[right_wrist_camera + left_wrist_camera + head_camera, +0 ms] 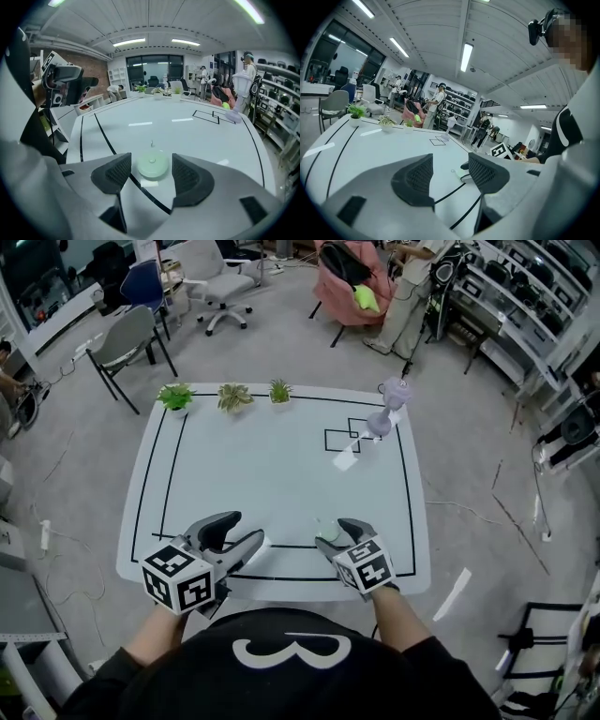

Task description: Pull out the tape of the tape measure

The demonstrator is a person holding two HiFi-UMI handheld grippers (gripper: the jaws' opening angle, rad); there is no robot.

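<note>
White table (272, 474) with black ruled border lines fills the middle of the head view. Both grippers sit along its lower edge. Left gripper (242, 531), lower left of frame: jaws wide apart, and its own view (450, 176) shows only bare tabletop and a black line between them. Right gripper (339, 532), lower centre-right: jaws also spread, one on either side of the tape measure (152, 165). Its own view shows a thin gap on each side of the case, so no grip is made. Three small potted plants stand in a row along the table's upper edge: (176, 397), (234, 397), (280, 391). A purple hourglass-shaped object (389, 404) stands upright at the upper right corner, beside two outlined black squares (349, 434). The tape measure is a pale green round disc lying flat on the table. In the head view it is in the lower centre, just above the right gripper's marker cube (364, 565) and next to the lower black line. A small tab (151, 144) shows just beyond the disc.
</note>
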